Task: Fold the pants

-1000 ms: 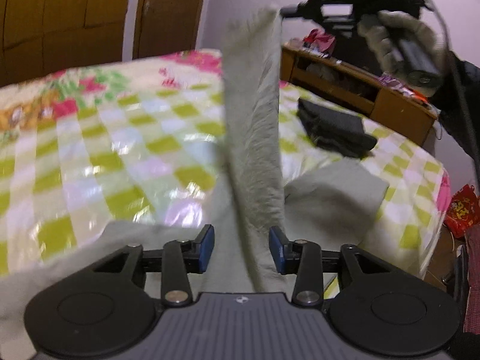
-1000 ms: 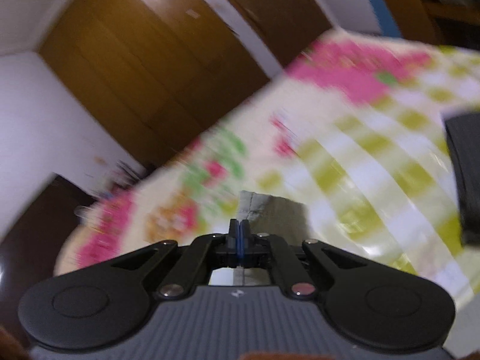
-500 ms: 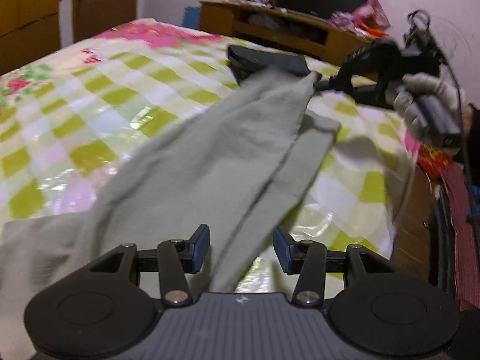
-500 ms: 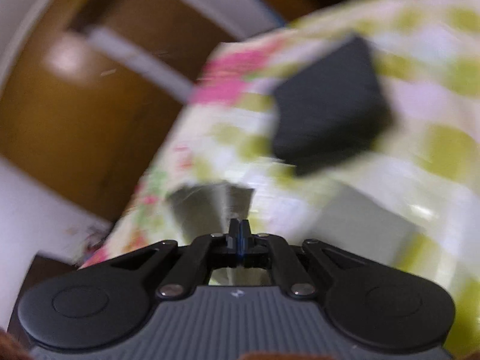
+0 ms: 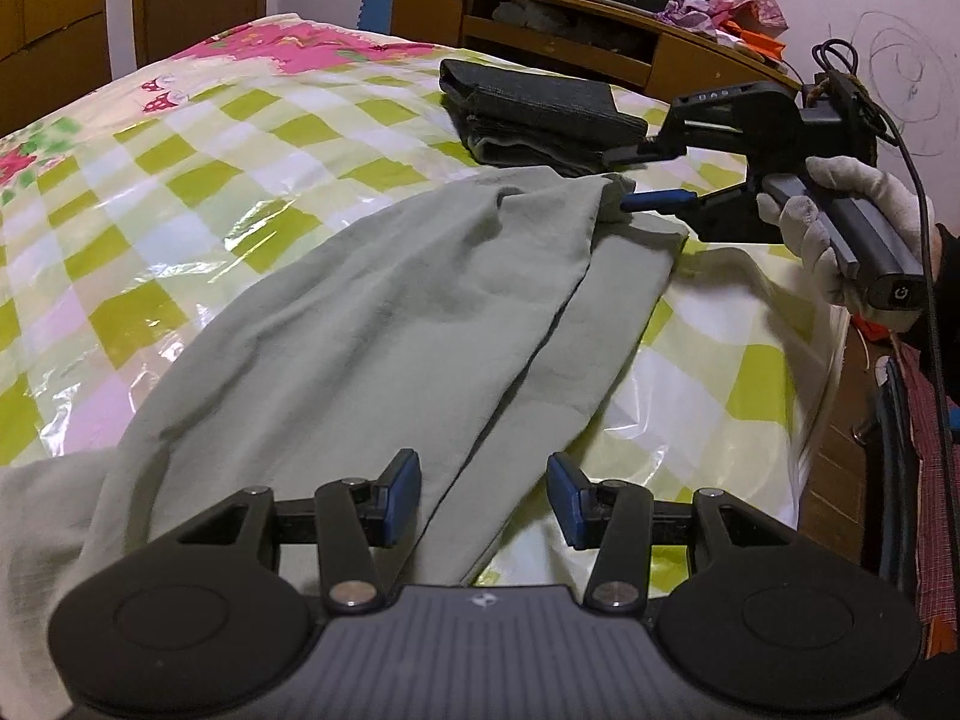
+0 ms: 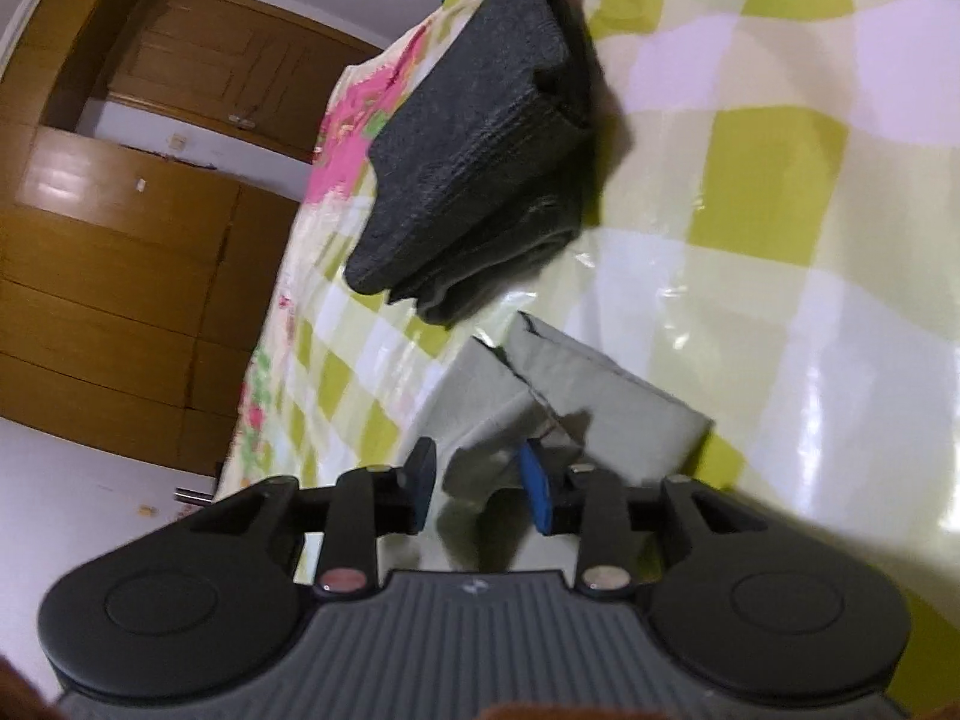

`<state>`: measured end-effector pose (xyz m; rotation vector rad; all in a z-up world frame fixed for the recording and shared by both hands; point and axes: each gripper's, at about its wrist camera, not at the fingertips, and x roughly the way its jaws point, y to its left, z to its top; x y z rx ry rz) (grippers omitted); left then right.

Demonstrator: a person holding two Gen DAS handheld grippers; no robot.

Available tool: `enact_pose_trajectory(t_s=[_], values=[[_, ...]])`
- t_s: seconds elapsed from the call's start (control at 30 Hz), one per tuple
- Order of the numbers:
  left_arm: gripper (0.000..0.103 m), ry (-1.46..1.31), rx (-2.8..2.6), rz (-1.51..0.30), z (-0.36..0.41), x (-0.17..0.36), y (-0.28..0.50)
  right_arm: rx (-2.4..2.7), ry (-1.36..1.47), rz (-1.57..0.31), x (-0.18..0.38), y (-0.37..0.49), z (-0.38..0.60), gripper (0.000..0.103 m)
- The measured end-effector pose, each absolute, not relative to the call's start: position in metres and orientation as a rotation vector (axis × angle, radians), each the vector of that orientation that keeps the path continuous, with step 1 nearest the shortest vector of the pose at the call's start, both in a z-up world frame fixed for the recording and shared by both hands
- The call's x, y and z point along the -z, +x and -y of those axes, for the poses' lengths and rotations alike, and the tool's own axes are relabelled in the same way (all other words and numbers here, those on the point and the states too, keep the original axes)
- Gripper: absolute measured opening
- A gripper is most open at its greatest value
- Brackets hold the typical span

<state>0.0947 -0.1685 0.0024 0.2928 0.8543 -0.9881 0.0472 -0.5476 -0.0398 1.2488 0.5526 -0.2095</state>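
Pants (image 5: 372, 348) lie lengthwise on the bed (image 5: 180, 192), one leg laid over the other.
Right gripper (image 6: 474, 480) has jaws spread at the cuffs, gripping nothing; left gripper (image 5: 483, 498) hovers wide open over the near cloth, empty. Leg-on-leg fold looks done; next likely needs both to pinch the cuffs and carry them toward the waist. Dark clothes (image 5: 540, 114) sit just beyond.
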Motion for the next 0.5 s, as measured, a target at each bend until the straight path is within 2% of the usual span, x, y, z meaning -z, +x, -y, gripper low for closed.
enact_pose_trajectory(t_s=[0.07,0.27,0.43,0.5], values=[[0.058,0.295,0.992,-0.854,0.171,-0.002,0.094,0.197,1.286,-0.562,0.043,0.047,0.546,0.041],[0.058,0.286,1.000,-0.848,0.171,-0.004,0.093,0.185,1.291,-0.618,0.035,0.045,0.534,0.042],[0.058,0.285,0.987,-0.846,0.172,-0.002,0.093,0.217,1.240,-0.635,0.040,0.076,0.530,0.044],[0.058,0.287,0.972,-0.838,0.169,-0.006,0.093,0.217,1.257,-0.600,0.044,0.088,0.530,0.028]])
